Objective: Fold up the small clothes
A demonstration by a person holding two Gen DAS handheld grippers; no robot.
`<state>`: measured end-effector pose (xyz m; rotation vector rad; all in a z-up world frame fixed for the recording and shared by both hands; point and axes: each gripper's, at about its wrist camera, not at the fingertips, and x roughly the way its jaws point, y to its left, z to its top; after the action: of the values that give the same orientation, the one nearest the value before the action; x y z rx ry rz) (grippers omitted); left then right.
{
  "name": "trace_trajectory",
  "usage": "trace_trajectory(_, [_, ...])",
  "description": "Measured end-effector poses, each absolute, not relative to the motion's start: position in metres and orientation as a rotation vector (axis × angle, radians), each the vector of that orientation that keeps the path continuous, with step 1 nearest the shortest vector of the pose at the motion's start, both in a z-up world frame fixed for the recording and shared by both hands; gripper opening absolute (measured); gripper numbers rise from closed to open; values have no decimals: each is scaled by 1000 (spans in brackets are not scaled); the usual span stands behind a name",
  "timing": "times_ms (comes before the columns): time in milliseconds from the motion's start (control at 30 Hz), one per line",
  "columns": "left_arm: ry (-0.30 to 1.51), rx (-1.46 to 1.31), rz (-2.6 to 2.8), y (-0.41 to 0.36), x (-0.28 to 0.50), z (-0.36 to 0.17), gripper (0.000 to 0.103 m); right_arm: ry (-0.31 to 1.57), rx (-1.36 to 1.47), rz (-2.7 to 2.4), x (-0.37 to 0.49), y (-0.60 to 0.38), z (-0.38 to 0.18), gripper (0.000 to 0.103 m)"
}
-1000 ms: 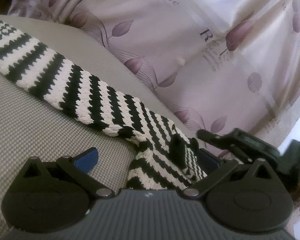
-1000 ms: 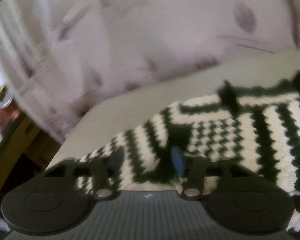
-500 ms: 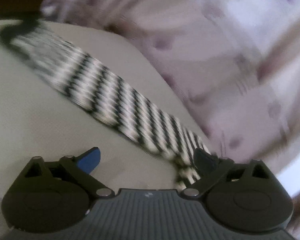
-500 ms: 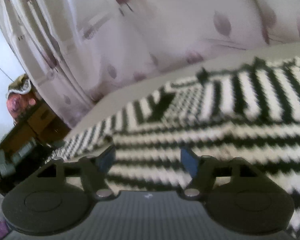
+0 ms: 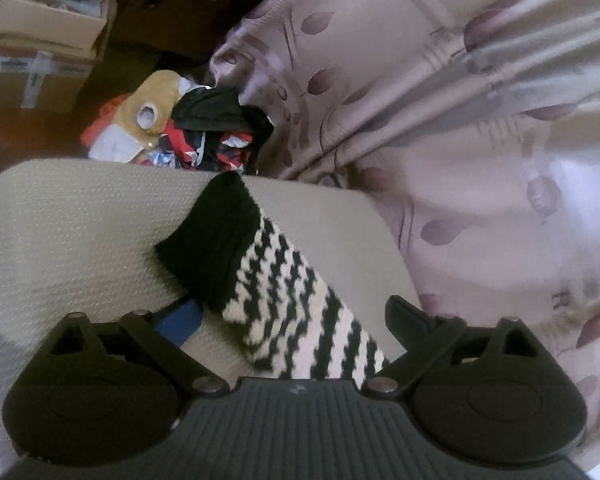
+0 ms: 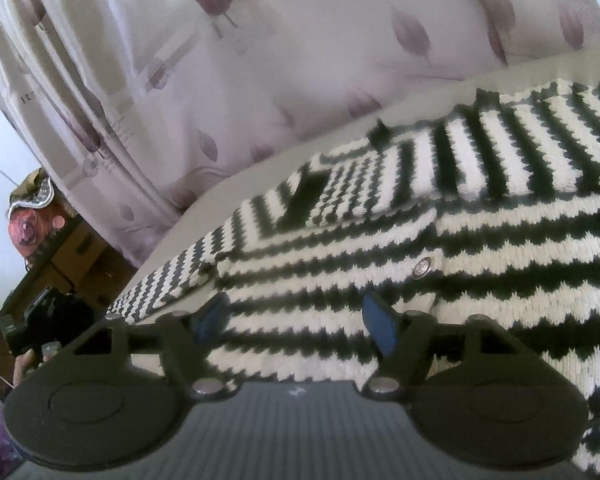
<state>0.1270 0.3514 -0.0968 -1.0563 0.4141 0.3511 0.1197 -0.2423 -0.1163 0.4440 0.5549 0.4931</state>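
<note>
A black-and-white striped knit cardigan lies on a beige textured cushion (image 5: 80,232). In the left wrist view its sleeve (image 5: 296,304) with a black cuff (image 5: 216,236) runs diagonally between my fingers. My left gripper (image 5: 296,320) is open, straddling the sleeve without closing on it. In the right wrist view the cardigan body (image 6: 480,236) fills the right side, with a small metal button (image 6: 423,267) and a folded-over part (image 6: 380,176). My right gripper (image 6: 296,320) is open and empty just above the knit.
A pale curtain (image 5: 480,120) with purple leaf print hangs right behind the cushion and also shows in the right wrist view (image 6: 220,60). A heap of clothes (image 5: 188,128) and cardboard boxes (image 5: 44,40) lie beyond the cushion's far edge. Wooden furniture (image 6: 60,256) stands at left.
My left gripper has slid along the sleeve to the black cuff end. My right gripper opened, let go of the knit and pulled back over the cardigan body.
</note>
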Motion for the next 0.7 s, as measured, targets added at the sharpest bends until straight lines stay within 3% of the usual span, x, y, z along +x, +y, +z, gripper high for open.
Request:
trace_trajectory(67, [455, -1023, 360, 356, 140, -100, 36, 553, 460, 493, 117, -245, -117, 73])
trace_trajectory(100, [497, -1026, 355, 359, 150, -106, 6, 551, 468, 491, 115, -247, -117, 73])
trace_trajectory(200, [502, -980, 377, 359, 160, -105, 6, 537, 494, 484, 107, -254, -115, 73])
trace_trajectory(367, [426, -848, 316, 319, 182, -45, 6, 476, 547, 456, 88, -282, -103, 73])
trace_trajectory(700, [349, -671, -37, 123, 260, 78, 6, 387, 745, 317, 67, -370, -113, 75])
